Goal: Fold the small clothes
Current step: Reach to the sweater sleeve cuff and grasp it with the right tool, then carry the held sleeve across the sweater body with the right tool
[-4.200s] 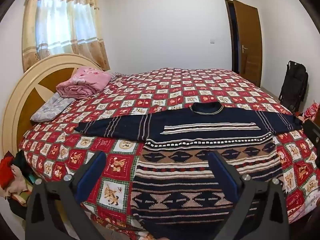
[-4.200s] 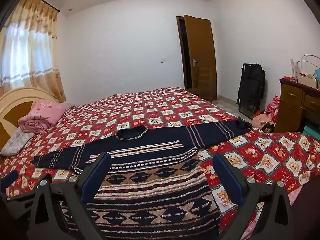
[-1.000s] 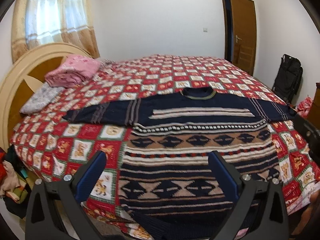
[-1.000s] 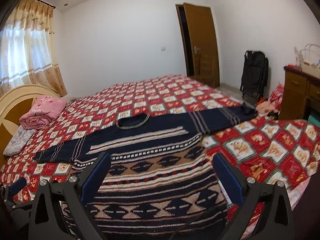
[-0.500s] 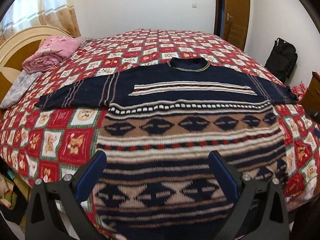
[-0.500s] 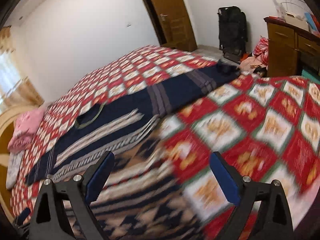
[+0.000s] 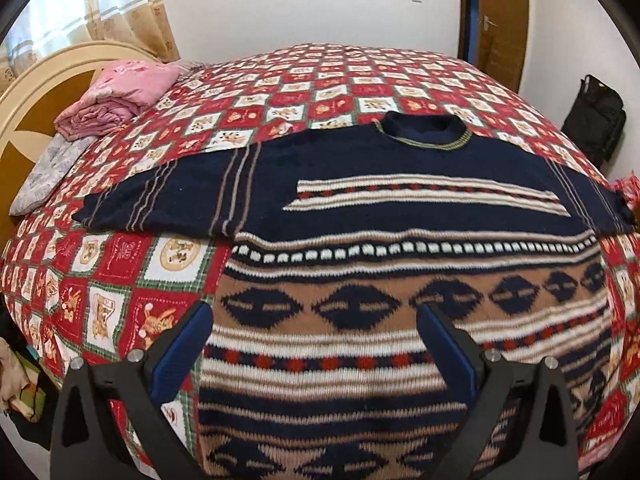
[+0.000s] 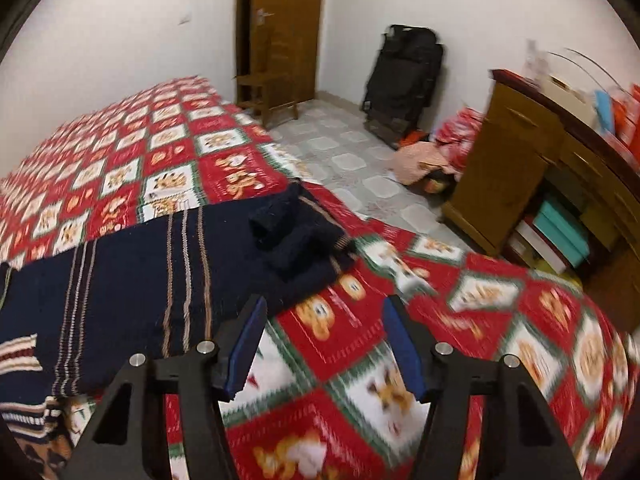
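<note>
A navy patterned sweater [image 7: 400, 208] lies flat on the bed, sleeves spread, collar at the far side. My left gripper [image 7: 312, 328] hangs open over its lower body, near the left side edge, with nothing between the fingers. In the right wrist view the sweater's right sleeve [image 8: 160, 264] runs across the bedspread to a rumpled cuff [image 8: 296, 236]. My right gripper [image 8: 324, 320] hovers just short of that cuff, over the red bedspread. Its jaws are closing, with nothing between them.
The red checked bedspread [image 7: 320, 80] covers the bed. Folded pink bedding [image 7: 120, 96] and a grey pillow [image 7: 48, 168] sit by the headboard. Past the bed's right edge are tiled floor, a wooden dresser [image 8: 540, 160], a black bag [image 8: 404, 80], a small wooden chair [image 8: 268, 88] and a clothes pile.
My right gripper swung far to the right, from over the sweater's body to the right sleeve's cuff, and its jaws narrowed. My left gripper moved in closer and lower over the sweater's lower body.
</note>
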